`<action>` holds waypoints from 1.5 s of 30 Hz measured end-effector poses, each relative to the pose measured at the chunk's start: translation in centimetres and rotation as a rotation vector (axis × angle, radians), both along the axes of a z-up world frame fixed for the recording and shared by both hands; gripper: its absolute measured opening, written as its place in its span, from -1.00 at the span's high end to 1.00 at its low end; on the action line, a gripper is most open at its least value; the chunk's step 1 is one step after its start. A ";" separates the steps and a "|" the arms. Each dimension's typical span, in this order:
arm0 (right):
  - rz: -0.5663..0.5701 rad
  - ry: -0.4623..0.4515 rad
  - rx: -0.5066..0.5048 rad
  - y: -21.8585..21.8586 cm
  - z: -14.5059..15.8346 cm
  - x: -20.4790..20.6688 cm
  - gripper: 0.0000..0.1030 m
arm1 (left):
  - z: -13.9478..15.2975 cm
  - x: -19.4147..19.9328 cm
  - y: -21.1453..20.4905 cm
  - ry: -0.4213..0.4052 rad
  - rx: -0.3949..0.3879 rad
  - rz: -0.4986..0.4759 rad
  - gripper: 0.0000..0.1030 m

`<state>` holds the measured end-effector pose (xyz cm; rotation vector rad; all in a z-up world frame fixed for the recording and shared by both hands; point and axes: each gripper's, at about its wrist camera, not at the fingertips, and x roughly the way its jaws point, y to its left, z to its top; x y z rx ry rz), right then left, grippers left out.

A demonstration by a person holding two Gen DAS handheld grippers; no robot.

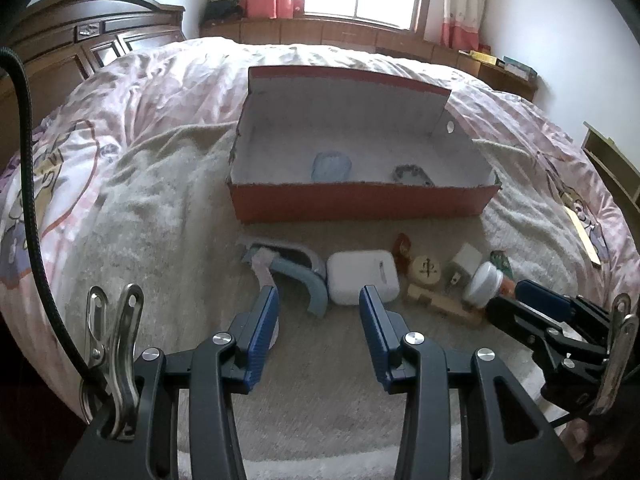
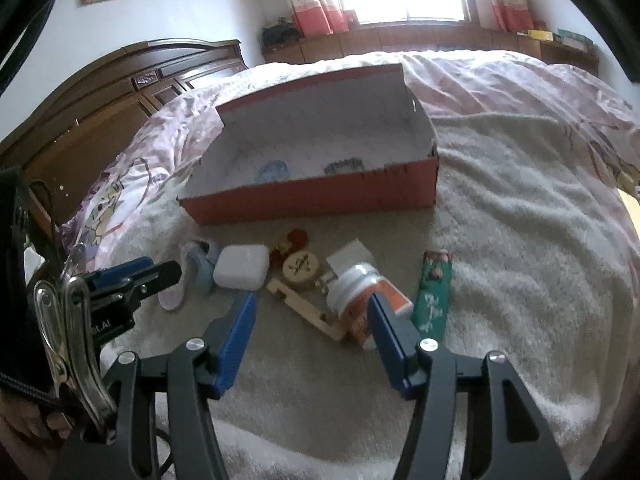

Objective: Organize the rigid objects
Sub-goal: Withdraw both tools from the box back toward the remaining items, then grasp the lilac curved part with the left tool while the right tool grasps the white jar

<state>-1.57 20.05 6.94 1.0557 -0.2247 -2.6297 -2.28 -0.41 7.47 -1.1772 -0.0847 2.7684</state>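
With two items already inside the red box (image 1: 360, 200) at mid-bed, a row of objects (white case (image 1: 362, 282), jar (image 2: 352, 288), others) remains before it; left gripper (image 1: 319, 300) and right gripper (image 2: 312, 308) jaws stand spread, empty.

Right claw over the clutter on the bed

My right claw (image 2: 312, 312) hangs with jaws apart and empty above a wooden stand (image 2: 304, 308), its right finger crossing a white-capped bottle (image 2: 356, 288). I see a white case (image 2: 241, 266), a green packet (image 2: 434, 296), and the open red box (image 2: 312, 200) behind.
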 end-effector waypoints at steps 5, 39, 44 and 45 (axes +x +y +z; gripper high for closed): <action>-0.003 -0.008 0.008 0.5 -0.6 0.7 -0.19 | -0.9 0.2 -0.6 -0.018 -0.003 0.007 0.16; 0.001 -0.101 -0.001 0.7 -4.3 0.6 -0.19 | -5.4 -1.3 -3.5 -0.056 -0.001 0.102 0.16; -0.002 -0.104 0.001 0.6 -4.4 0.6 -0.19 | -5.3 -1.3 -3.0 -0.033 -0.033 0.090 0.20; -0.002 -0.104 0.000 0.7 -4.4 0.6 -0.19 | -5.3 -1.2 -3.0 -0.028 -0.035 0.085 0.20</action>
